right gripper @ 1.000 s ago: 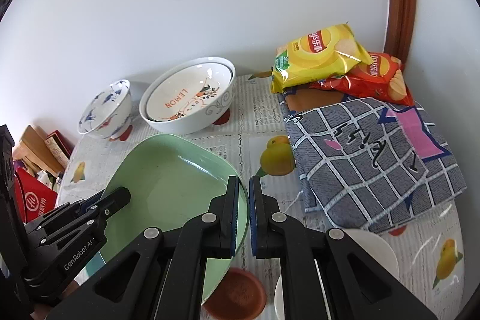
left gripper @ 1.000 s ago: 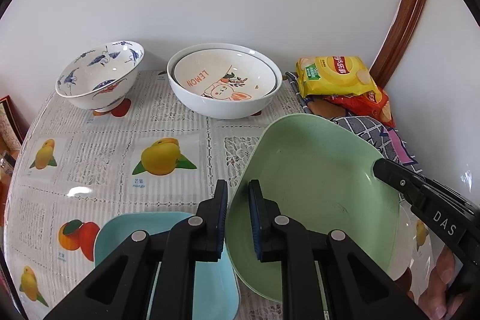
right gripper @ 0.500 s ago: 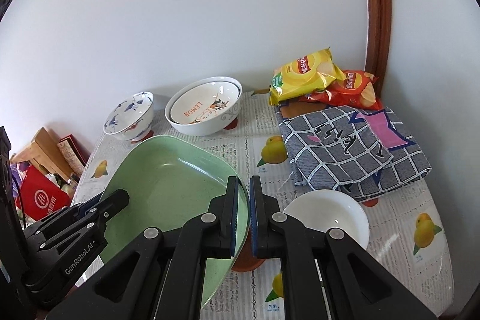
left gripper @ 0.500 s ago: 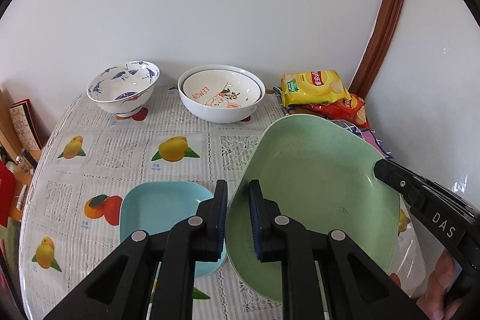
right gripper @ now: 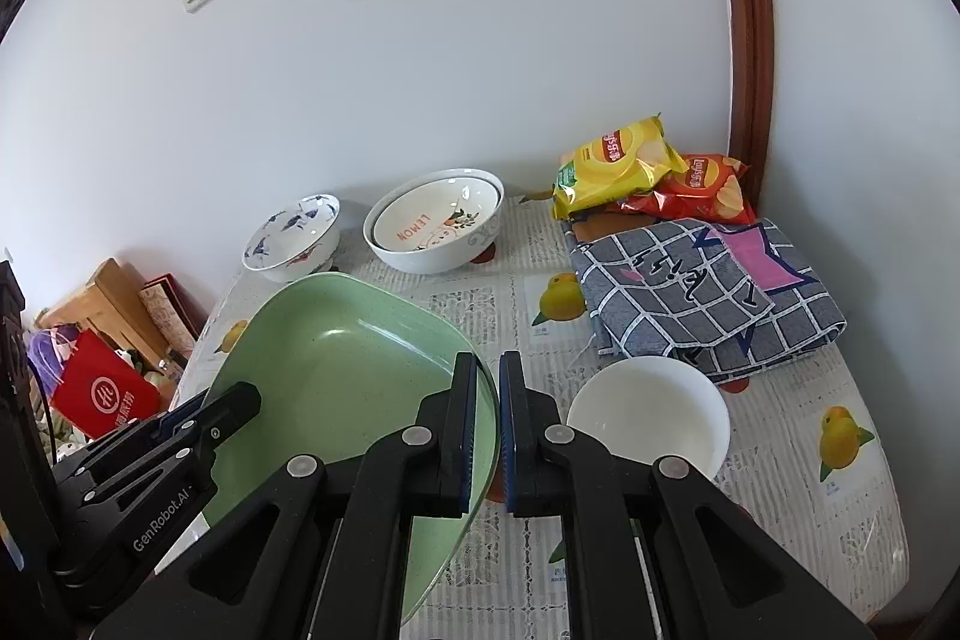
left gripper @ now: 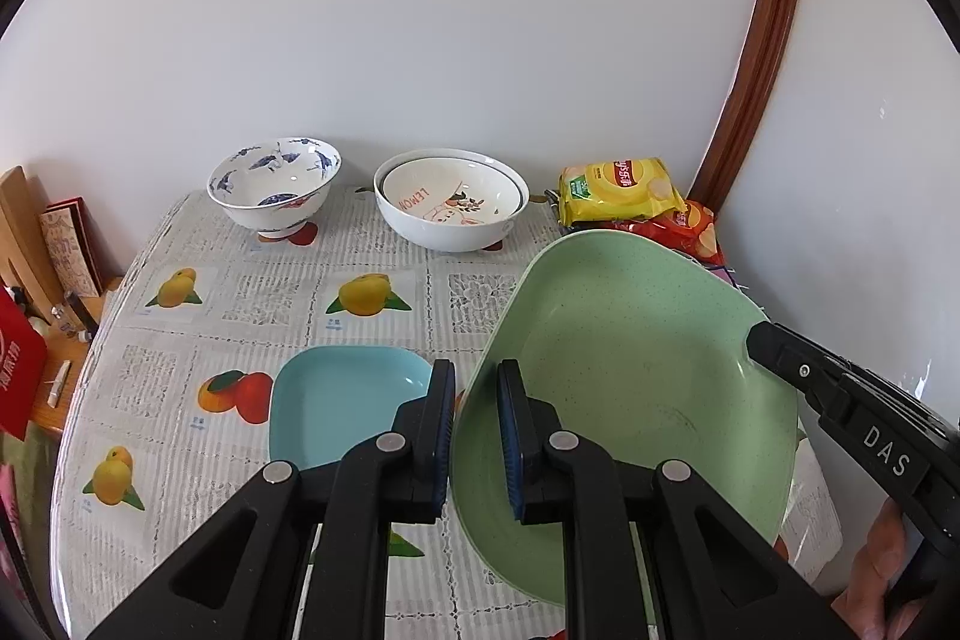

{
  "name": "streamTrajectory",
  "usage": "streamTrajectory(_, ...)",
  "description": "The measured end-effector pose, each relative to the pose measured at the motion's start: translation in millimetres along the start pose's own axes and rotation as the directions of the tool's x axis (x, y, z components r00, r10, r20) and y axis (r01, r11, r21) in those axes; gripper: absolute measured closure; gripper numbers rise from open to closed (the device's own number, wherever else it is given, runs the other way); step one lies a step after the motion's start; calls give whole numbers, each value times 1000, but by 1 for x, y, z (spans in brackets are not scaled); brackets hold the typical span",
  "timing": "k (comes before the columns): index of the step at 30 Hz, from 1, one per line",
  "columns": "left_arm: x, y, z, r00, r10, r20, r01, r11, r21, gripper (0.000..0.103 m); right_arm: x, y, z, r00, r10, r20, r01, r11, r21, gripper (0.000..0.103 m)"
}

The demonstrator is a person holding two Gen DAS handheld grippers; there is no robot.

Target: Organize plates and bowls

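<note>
Both grippers clamped on the green plate (left gripper: 630, 358): my left gripper (left gripper: 474, 436) pinches its left rim, my right gripper (right gripper: 489, 436) pinches the opposite rim, jaws narrow on both. Since a second ago the plate has come up off the table (left gripper: 372, 244) and back toward me; the blue square plate (left gripper: 342, 400) is now fully uncovered below, and the white bowl (right gripper: 651, 409) and a brown dish under the rim show on the right side. Plate is airborne, tilted, nothing on it. Judgement: lift done, carry phase; likely target is stacking on the blue plate. The nested lemon bowls (left gripper: 450, 205) and the blue-patterned bowl (left gripper: 273, 181) stand untouched at the wall.
</note>
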State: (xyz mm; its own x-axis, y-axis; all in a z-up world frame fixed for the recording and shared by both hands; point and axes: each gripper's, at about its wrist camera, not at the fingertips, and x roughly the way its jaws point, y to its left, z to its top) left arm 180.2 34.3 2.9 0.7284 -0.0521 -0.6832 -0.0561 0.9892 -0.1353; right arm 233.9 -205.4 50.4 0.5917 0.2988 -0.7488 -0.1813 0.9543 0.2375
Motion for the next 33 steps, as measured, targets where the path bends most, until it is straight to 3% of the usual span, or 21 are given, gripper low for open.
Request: streamTrajectory(33,21,29,-2,999,11,-37,-13,998,-63,89,29,22,-1,999,9,-38,-10,1000,-24,95)
